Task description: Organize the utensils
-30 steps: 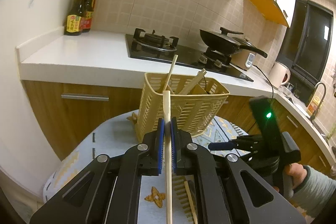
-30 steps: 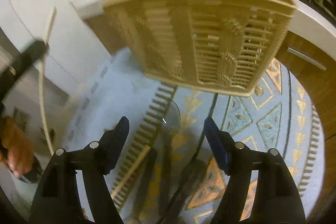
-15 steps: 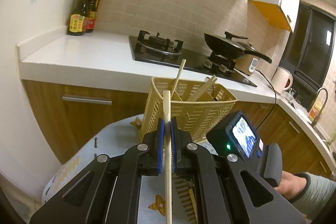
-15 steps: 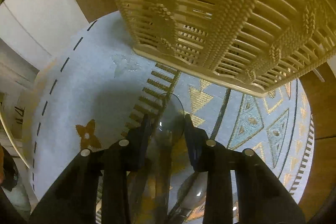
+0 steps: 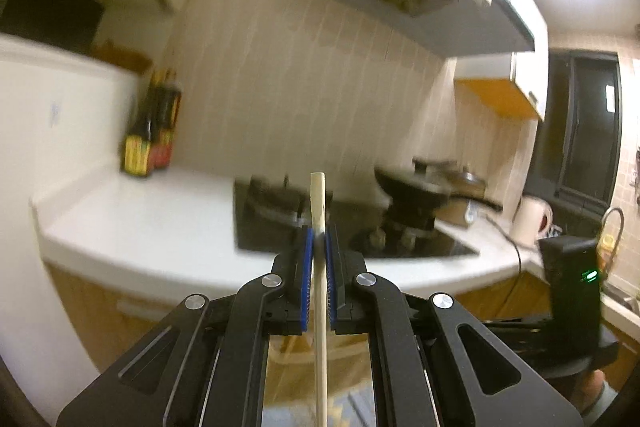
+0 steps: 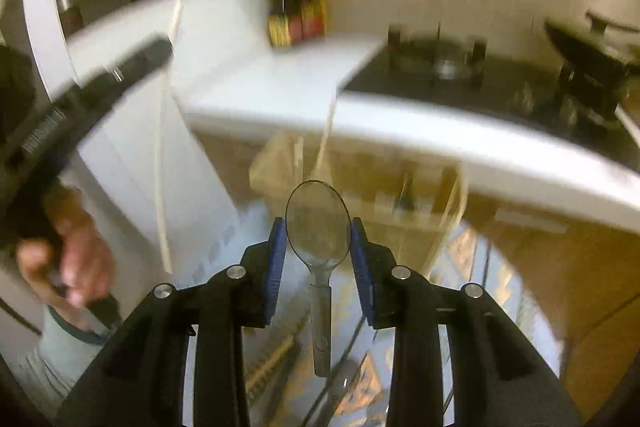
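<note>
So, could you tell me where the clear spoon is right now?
In the right wrist view the clear spoon sits centre frame, its bowl clamped between the right gripper pads, handle pointing back toward the camera, with the beige utensil basket just beyond.

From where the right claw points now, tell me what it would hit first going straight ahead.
Probably the yellow utensil basket, just beyond the clear spoon it holds; blur leaves the depth uncertain.

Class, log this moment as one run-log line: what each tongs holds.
left tongs: shut on chopstick | right tongs: shut on clear spoon | basket: below, blurred
</note>
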Action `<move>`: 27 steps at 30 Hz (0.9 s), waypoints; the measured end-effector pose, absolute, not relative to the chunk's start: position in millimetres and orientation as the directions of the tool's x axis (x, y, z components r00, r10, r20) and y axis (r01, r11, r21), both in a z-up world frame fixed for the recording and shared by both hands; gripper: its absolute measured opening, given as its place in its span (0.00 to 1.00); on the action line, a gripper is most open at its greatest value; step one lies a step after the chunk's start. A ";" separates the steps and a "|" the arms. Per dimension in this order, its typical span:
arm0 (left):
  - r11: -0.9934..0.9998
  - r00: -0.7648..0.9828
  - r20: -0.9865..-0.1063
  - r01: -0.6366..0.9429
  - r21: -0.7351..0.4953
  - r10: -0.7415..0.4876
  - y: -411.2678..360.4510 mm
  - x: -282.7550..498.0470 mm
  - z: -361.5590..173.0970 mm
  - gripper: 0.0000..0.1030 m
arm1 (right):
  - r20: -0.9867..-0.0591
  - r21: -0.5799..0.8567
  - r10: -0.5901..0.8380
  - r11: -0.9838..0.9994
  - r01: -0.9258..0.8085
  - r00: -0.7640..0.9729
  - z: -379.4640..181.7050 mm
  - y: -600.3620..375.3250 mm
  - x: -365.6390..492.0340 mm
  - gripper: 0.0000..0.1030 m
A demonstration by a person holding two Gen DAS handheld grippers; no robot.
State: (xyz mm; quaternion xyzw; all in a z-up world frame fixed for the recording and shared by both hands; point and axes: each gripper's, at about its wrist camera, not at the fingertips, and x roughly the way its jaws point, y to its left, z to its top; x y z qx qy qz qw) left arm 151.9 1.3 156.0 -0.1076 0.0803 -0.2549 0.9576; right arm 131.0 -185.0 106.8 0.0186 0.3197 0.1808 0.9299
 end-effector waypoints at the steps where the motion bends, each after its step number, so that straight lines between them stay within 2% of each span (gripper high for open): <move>1: 0.849 0.862 -0.081 0.470 -0.241 -0.500 -0.8 153.5 161.2 0.04 | -0.558 0.156 0.355 0.932 -0.326 0.750 115.8 -187.4 132.3 0.28; 5: 0.853 0.880 -0.007 0.459 -0.247 -0.475 -8.2 166.6 175.5 0.04 | -0.428 0.166 0.333 0.943 -0.289 0.840 151.3 -200.1 135.2 0.28; 7: 0.880 0.902 0.026 0.426 -0.212 -0.430 -14.9 172.8 175.8 0.04 | -0.366 0.178 0.319 0.946 -0.270 0.875 164.9 -212.4 144.4 0.28; 9: 0.895 0.913 0.025 0.404 -0.189 -0.407 -24.7 187.3 169.9 0.04 | -0.322 0.147 0.260 0.964 -0.223 0.910 169.8 -216.3 154.6 0.28; 12: 0.877 0.905 0.021 0.416 -0.242 -0.424 -27.6 208.3 158.1 0.04 | -0.278 0.073 0.190 0.982 -0.177 0.942 168.2 -218.6 168.8 0.28; 17: 0.868 0.903 0.031 0.421 -0.263 -0.428 -34.4 227.8 144.9 0.04 | -0.267 0.079 0.184 0.982 -0.169 0.946 151.7 -225.7 188.3 0.28; 27: 0.915 0.929 0.018 0.367 -0.165 -0.369 -48.2 222.3 110.3 0.05 | -0.322 0.076 0.201 0.980 -0.186 0.925 101.7 -226.8 198.7 0.29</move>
